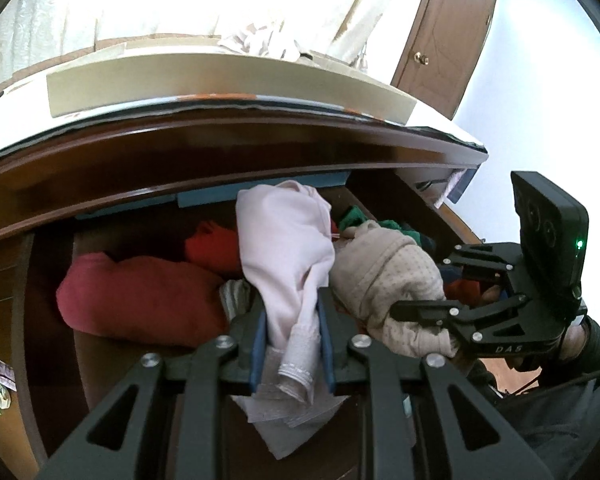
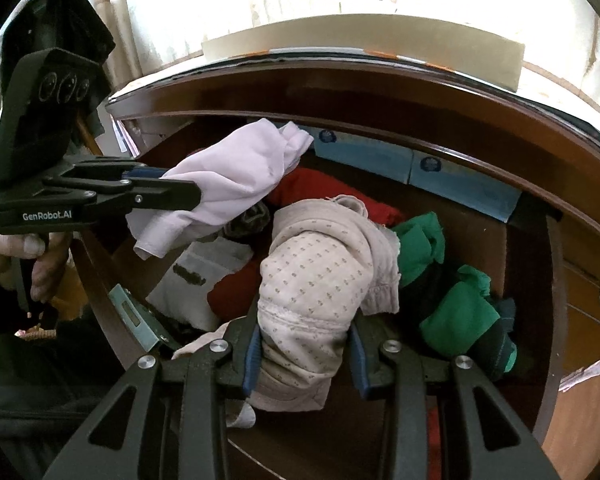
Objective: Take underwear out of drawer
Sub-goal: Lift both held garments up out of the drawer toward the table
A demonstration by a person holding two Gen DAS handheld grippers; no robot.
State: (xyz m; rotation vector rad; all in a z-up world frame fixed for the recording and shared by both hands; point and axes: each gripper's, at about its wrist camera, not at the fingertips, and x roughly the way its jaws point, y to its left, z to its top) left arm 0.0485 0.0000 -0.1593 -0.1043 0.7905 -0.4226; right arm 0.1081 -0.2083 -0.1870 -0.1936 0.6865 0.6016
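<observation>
A: Underwear status? Two pieces in play as far as I see.

B: Yes. Pale pink piece point(image 1: 284, 256) is centre of the left wrist view, clamped between the left gripper point(image 1: 292, 344) pads, bunched and standing up above the drawer point(image 1: 48, 280). Lace hem hangs down between the fingers. In the right wrist view it's upper left, sticking out of the same jaws.

A: And the other one?

B: Beige dotted piece point(image 2: 320, 280), centre of the right wrist view. Right gripper point(image 2: 304, 354) is clenched on it, blue pads pressing both sides of the wad. Its top folds over, and it sits above the pile.

A: Grippers relative to each other?

B: Side by side over the open drawer. Right one shows at right edge of the left view, with a hand point(image 1: 572, 340) behind it.

A: What's left in the drawer?

B: Red fabric point(image 1: 140, 296) lower left of the left view, green cloth point(image 2: 456, 304) right of centre in the right view, white folded item point(image 2: 204, 280) left of the beige wad. Blue boxes point(image 2: 420, 168) along the back wall.

A: Above the drawer?

B: Cream-coloured board point(image 1: 220, 80) on the top surface, curtains point(image 2: 260, 4) behind. Brown door point(image 1: 448, 28) upper right in the left view.
</observation>
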